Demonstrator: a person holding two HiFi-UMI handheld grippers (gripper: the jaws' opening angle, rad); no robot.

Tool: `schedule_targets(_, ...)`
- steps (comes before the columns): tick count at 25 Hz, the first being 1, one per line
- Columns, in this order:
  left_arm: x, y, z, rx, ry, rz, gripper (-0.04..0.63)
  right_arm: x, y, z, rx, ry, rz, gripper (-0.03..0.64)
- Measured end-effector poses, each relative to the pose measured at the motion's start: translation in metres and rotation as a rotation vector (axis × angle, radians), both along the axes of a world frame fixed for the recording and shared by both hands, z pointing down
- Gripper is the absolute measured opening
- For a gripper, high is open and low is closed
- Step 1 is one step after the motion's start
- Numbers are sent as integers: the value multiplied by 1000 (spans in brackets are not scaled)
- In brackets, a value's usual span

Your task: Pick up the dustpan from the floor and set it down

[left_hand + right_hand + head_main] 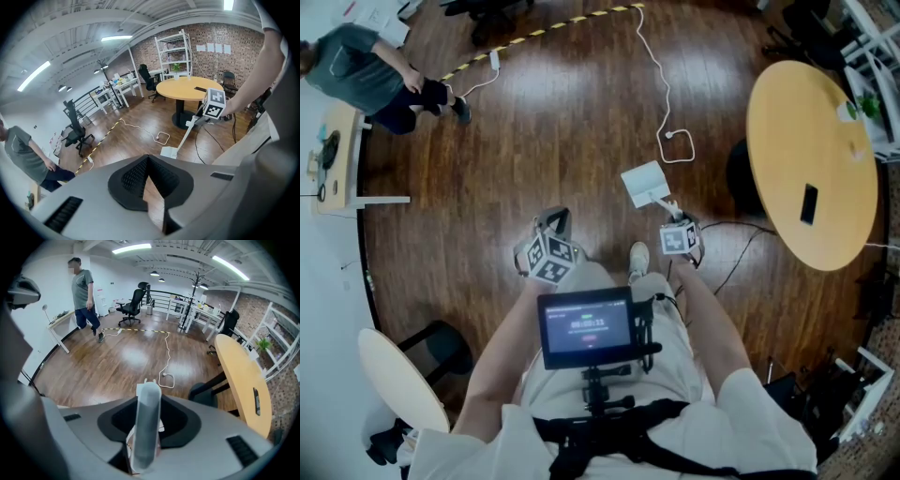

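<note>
Right gripper [679, 236] is clamped on. Its fingers [174, 422] are squeezed tight around the pale handle [146, 427] of the dustpan [643, 182], and the handle runs straight up between them. The white pan end sits at about eleven o'clock from that gripper. It looks to be down on the wooden floor [562, 122], with the handle slanting up from it into the grip. Left gripper [549, 251] hangs at nine o'clock from the right one, well apart from the dustpan. Its fingers [129, 180] are pinched together at the tips with nothing in them. Beyond the pan, at twelve o'clock, a white cable [660, 84] loops across the boards. There's a round yellow worktop [787, 112] at two o'clock, with a dark phone [808, 203] lying on it. Another person [356, 66] stands far off at ten o'clock.
</note>
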State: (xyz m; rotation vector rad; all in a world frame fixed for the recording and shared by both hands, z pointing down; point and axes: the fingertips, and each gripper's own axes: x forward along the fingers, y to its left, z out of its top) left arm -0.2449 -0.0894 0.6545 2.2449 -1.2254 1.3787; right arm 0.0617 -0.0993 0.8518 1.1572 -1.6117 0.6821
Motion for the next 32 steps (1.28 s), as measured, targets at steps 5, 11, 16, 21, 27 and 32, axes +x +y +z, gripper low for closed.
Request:
schedule_targets(5, 3, 0, 0, 6, 1, 2, -6, 1, -9, -7, 49, 7, -48, 147)
schedule_targets(11, 12, -1, -4, 14, 3, 7, -6, 5, -16, -18, 87, 6, -98, 144)
schedule_targets(16, 19, 0, -5, 20, 5, 12, -6, 7, -17, -28, 127, 29, -145, 143)
schedule_targets(21, 26, -1, -8, 28, 7, 19, -6, 10, -22, -38, 144, 26, -156, 143)
schedule_targets(27, 36, -2, -11, 38, 8, 27, -5, 18, -23, -56, 153, 22, -162, 143)
schedule_targets(32, 43, -3, -13, 44, 11, 32, -6, 18, -20, -56, 147, 2, -167, 143)
